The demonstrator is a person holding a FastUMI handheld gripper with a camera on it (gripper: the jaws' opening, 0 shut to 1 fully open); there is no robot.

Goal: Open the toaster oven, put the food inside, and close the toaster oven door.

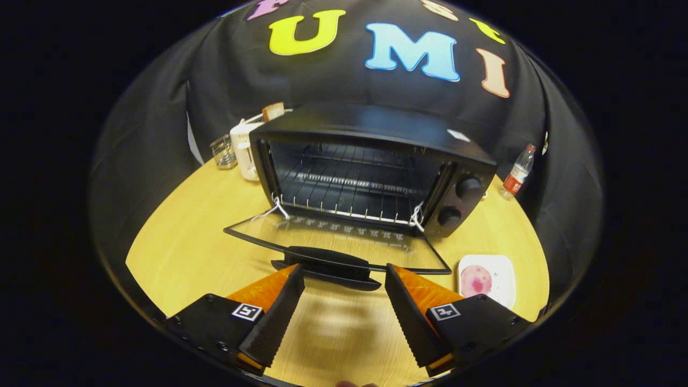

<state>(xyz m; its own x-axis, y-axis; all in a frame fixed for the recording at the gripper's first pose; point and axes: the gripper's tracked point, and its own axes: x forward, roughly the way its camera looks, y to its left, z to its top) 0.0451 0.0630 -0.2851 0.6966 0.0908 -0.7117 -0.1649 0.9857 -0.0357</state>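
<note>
We find the toaster oven [371, 161] standing on the wooden table [183, 242], beyond the gripper's fingers and set at a slight angle. Its glass door [333, 242] is let fully down, lying near flat over the tabletop and hinged at the oven's lower front edge. The door handle [328, 263] sits at the door's near edge, just ahead of the fingertips and spanning the gap between them. Inside the cavity we note a wire rack [349, 199], with nothing resting on it. Two knobs [467, 187] are stacked on the panel at the oven's right side. White cord or ties show at both lower corners of the opening, where the door meets the body.

The gripper [344, 274] hovers low over the table with its fingers spread wide. They hold nothing, and bare tabletop lies between them. Whether the tips touch the handle we cannot tell.

The food [475, 279], a pinkish round piece, lies on a small white plate [502, 269] on the table, just beyond the right finger and to the right of the open door, near the oven's front right corner.

Further out, to the oven's left and behind it, stand a white appliance [244, 150] and a small wire holder [223, 152]. A plastic bottle [518, 172] with a red label stands well apart to the oven's right, close to the booth wall.
</note>
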